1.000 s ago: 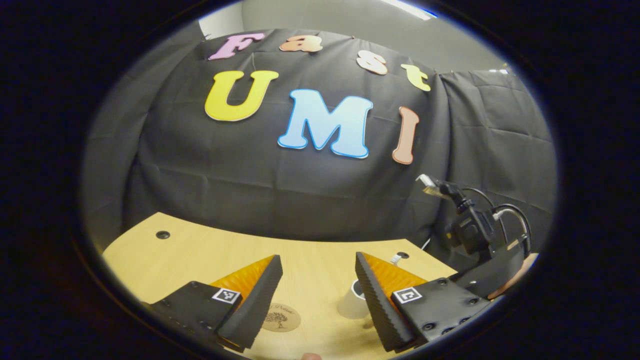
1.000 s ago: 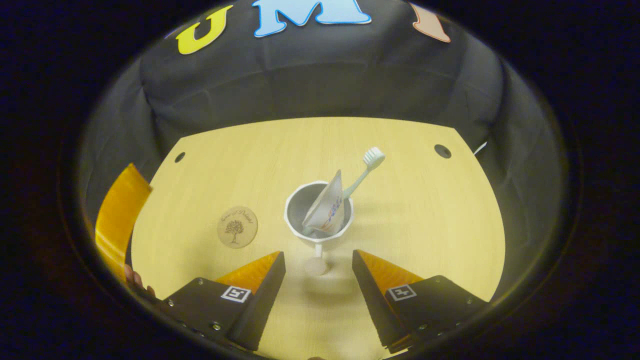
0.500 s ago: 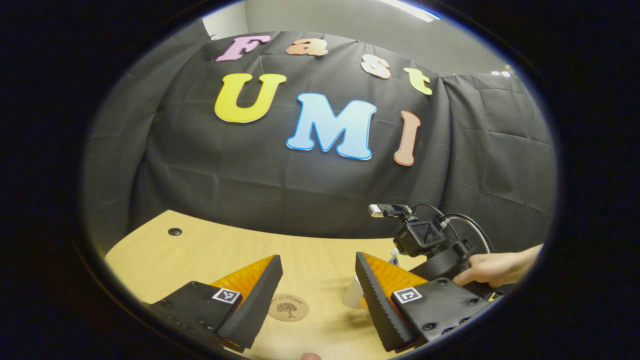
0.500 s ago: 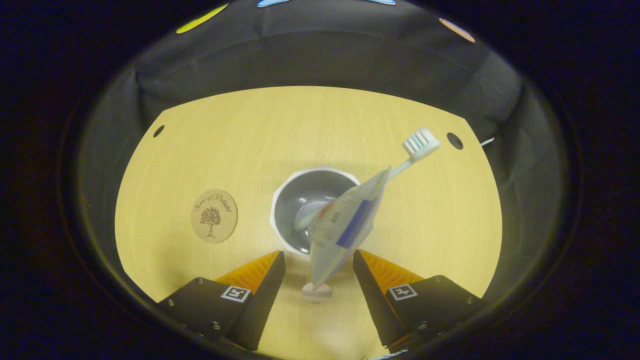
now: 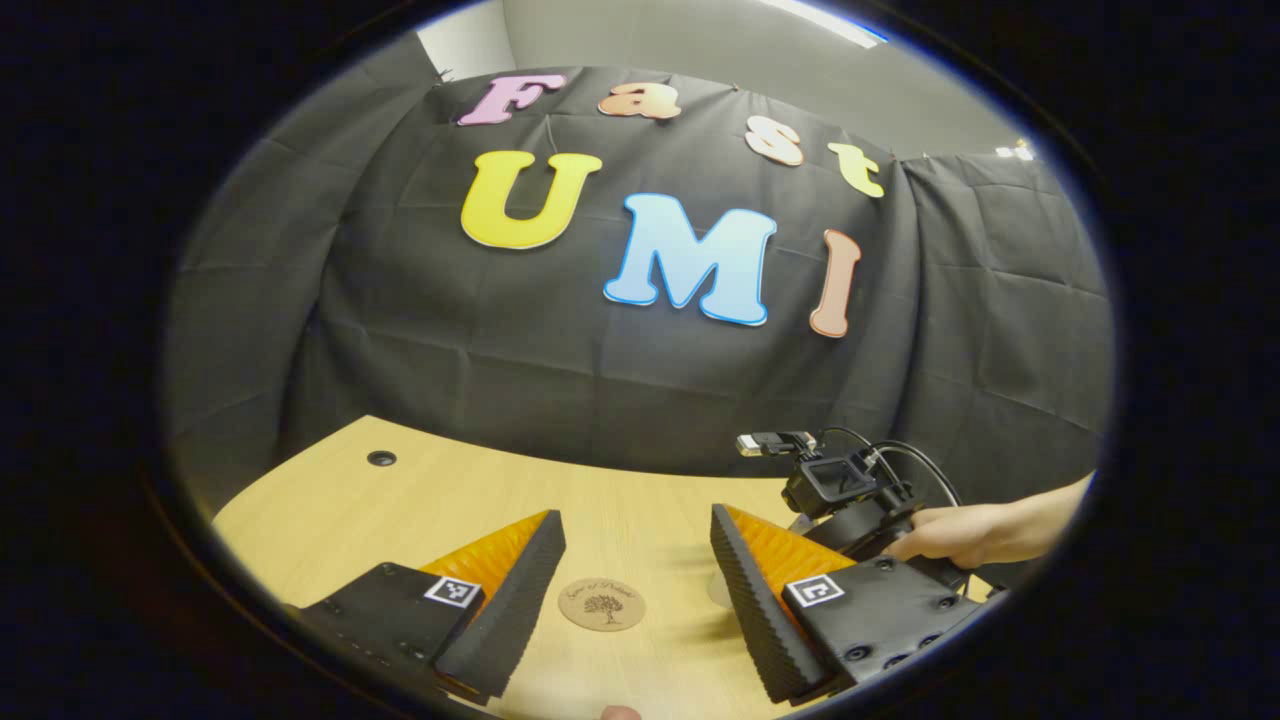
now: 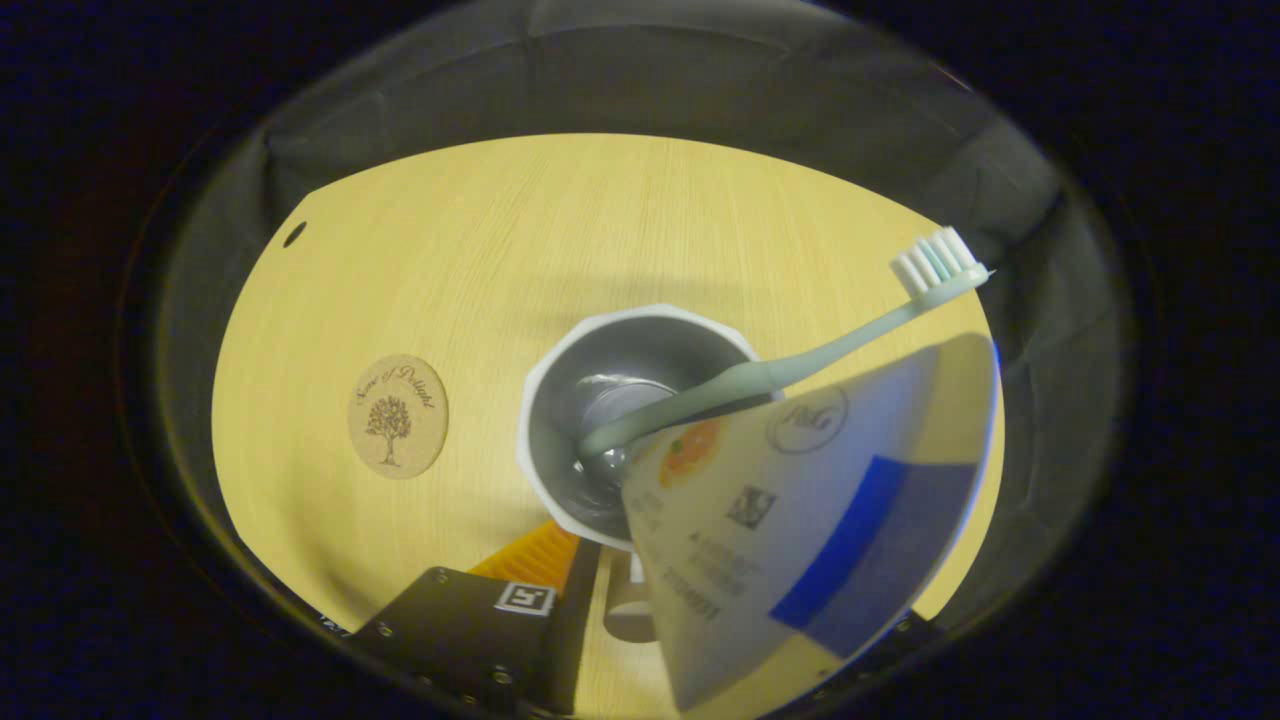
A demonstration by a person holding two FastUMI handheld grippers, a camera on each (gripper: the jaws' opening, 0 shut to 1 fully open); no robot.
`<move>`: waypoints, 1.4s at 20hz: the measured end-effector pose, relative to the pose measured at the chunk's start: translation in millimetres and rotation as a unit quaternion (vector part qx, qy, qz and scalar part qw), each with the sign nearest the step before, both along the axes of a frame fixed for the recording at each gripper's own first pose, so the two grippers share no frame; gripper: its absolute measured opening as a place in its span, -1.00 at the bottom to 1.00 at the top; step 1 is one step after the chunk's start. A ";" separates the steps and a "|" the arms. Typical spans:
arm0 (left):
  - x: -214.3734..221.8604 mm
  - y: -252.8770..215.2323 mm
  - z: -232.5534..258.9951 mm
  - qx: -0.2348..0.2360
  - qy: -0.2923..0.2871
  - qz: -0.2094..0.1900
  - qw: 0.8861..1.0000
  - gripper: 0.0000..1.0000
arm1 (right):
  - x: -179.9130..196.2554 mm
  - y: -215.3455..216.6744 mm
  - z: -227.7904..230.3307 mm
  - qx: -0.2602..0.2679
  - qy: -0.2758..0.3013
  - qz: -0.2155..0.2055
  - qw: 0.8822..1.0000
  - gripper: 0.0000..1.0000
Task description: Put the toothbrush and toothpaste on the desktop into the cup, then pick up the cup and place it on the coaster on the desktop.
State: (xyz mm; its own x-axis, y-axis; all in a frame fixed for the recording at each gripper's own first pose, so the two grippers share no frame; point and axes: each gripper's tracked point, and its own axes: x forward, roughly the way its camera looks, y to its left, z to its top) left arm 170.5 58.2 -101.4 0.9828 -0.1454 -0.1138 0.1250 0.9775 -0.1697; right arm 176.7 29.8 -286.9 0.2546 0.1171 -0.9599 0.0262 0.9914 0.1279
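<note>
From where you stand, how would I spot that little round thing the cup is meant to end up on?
Start at the pale wooden desktop in the right gripper view and find the white cup holding a toothbrush and toothpaste. Lying apart to its left is the coaster: a flat brown disc, the only thing there printed with a small tree.

Both views are dim and warm-toned, with strong fisheye bending toward the edges. In the left gripper view a ceiling light strip [image 5: 820, 20] glows at the top. In the right gripper view the toothpaste [image 6: 800, 520] looms close and looks slightly soft, and the cup [image 6: 560, 400] casts a faint shadow on the desk [image 6: 600, 220].
</note>
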 end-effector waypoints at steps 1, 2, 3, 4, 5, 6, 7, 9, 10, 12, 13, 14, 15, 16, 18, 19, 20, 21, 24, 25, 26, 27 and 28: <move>-0.7 1.1 0.7 0.000 0.001 0.002 1.000 0.90 | -2.1 2.0 2.0 0.007 0.006 -0.006 1.000 -0.31; -2.4 2.9 0.4 -0.001 0.001 0.003 1.000 0.89 | -1.2 1.6 0.8 0.010 0.004 -0.006 1.000 -0.46; -2.9 2.6 -0.1 -0.001 0.002 0.004 1.000 0.89 | -0.4 1.2 -0.4 0.010 0.002 -0.007 1.000 -0.51; -1.8 3.9 0.0 0.001 0.002 0.006 1.000 0.89 | -0.1 1.0 1.4 0.009 -0.001 -0.003 1.000 -0.50; -1.3 4.5 -0.1 0.002 0.003 0.007 1.000 0.90 | 1.7 0.3 0.5 0.009 -0.005 -0.006 1.000 -0.50; -1.6 5.2 1.5 0.002 0.001 0.009 1.000 0.89 | 1.4 0.2 0.7 0.009 -0.005 -0.005 1.000 -0.54; -1.1 5.2 3.4 0.001 0.000 0.010 1.000 0.90 | 1.3 0.6 2.1 0.008 -0.009 -0.004 1.000 -0.54; -1.9 5.6 3.3 0.000 0.000 0.011 1.000 0.90 | 1.9 3.1 5.6 0.007 -0.014 0.001 1.000 -0.54; -3.3 6.8 1.3 -0.002 0.002 0.013 1.000 0.90 | 1.9 7.9 9.2 0.007 -0.021 0.007 1.000 -0.54; -7.2 10.6 -1.1 -0.001 0.006 0.017 1.000 0.90 | 0.4 17.8 17.0 0.009 -0.028 0.018 0.999 -0.55; -12.2 14.7 -4.1 0.002 0.009 0.022 1.000 0.90 | -0.2 25.3 25.2 0.018 -0.028 0.026 0.999 -0.54; -15.8 19.7 -5.8 0.005 0.012 0.027 1.000 0.90 | 0.9 31.8 32.0 0.022 -0.030 0.034 0.999 -0.54; -21.3 25.9 -6.4 0.006 0.013 0.033 0.999 0.90 | 2.6 39.8 37.9 0.022 -0.033 0.044 0.998 -0.55; -24.4 30.0 -7.5 0.007 0.015 0.037 0.999 0.90 | 5.1 51.6 40.1 0.023 -0.037 0.054 0.998 -0.55; -37.1 46.2 -6.4 0.010 0.016 0.050 0.999 0.90 | 9.3 83.3 44.8 0.029 -0.042 0.077 0.996 -0.55; -39.2 49.1 -6.4 0.009 0.017 0.053 0.998 0.90 | 10.2 91.7 45.4 0.030 -0.042 0.084 0.995 -0.55; -41.8 53.1 -6.6 0.009 0.018 0.056 0.998 0.90 | 10.9 99.5 46.8 0.030 -0.042 0.091 0.995 -0.55; -45.0 58.0 -7.4 0.008 0.018 0.060 0.998 0.90 | 12.4 107.8 49.7 0.031 -0.042 0.099 0.994 -0.55; -51.6 67.0 -10.8 0.007 0.024 0.067 0.997 0.90 | 13.3 130.4 47.5 0.030 -0.036 0.116 0.992 -0.55; -53.7 69.5 -12.7 0.006 0.027 0.069 0.997 0.90 | 12.8 138.9 46.9 0.027 -0.031 0.122 0.992 -0.55; -54.4 72.1 -15.7 0.002 0.030 0.070 0.997 0.89 | 12.1 143.9 47.4 0.026 -0.028 0.127 0.991 -0.55; -53.8 74.2 -18.1 -0.002 0.034 0.072 0.997 0.90 | 13.2 145.3 45.3 0.024 -0.022 0.130 0.991 -0.55; -53.4 75.7 -20.4 -0.005 0.036 0.073 0.997 0.82 | 18.5 152.7 39.9 0.022 -0.018 0.134 0.991 -0.55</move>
State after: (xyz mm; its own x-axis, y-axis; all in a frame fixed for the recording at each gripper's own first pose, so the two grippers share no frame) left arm 117.1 133.9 -121.7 0.9829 -0.0025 -0.1840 -0.0316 0.9827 -0.1824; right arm 195.2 182.5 -247.1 0.2417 0.2263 -0.9436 -0.2427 0.9556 0.1670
